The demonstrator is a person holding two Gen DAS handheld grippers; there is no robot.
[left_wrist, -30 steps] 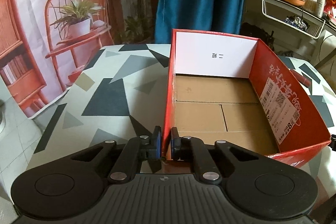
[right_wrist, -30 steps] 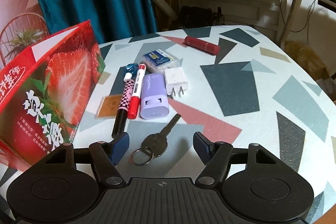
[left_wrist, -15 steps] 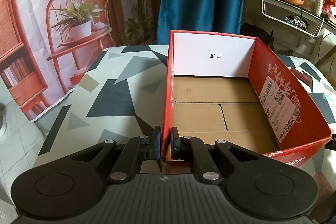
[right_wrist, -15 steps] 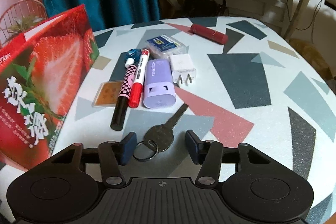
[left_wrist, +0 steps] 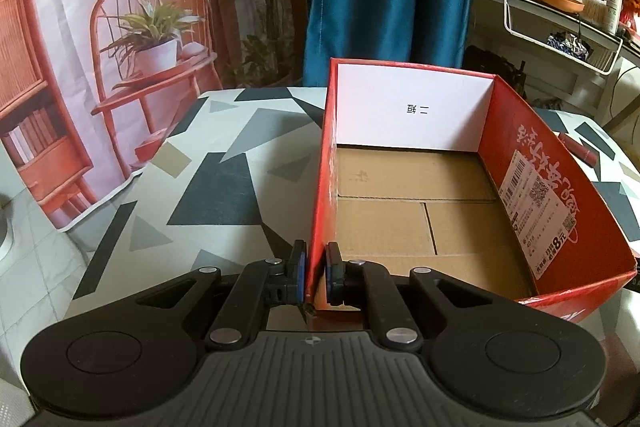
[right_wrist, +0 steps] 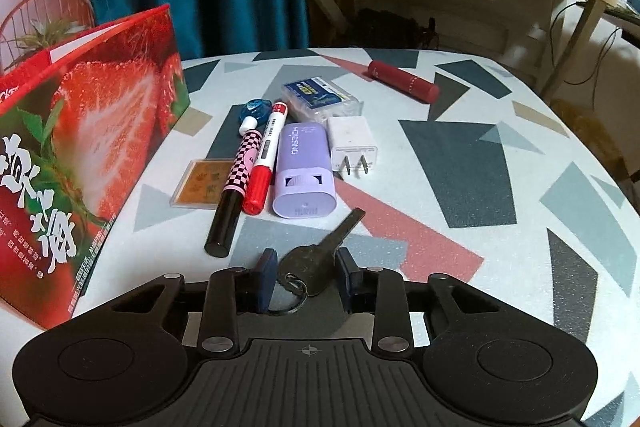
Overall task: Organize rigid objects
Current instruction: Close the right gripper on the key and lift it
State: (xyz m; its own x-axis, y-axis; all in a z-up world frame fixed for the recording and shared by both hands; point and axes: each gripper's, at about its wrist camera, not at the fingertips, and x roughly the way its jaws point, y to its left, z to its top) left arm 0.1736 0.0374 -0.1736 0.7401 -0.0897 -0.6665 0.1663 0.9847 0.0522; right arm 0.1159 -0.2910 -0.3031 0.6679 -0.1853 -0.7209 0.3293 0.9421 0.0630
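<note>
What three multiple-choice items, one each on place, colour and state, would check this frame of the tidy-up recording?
1. Where does the dark metal key lie?
A. in the box
B. on the table between the right gripper fingers
C. on the purple case

2. What colour is the rounded plastic case beside the white plug adapter?
A. purple
B. green
C. yellow

3. What is the left gripper doing?
A. hanging open
B. holding a pen
C. pinching the wall of the red cardboard box

Answers: B, the key rests on the cloth between the fingers; A, its shell is lilac; C, the fingers clamp the box's near wall.
</note>
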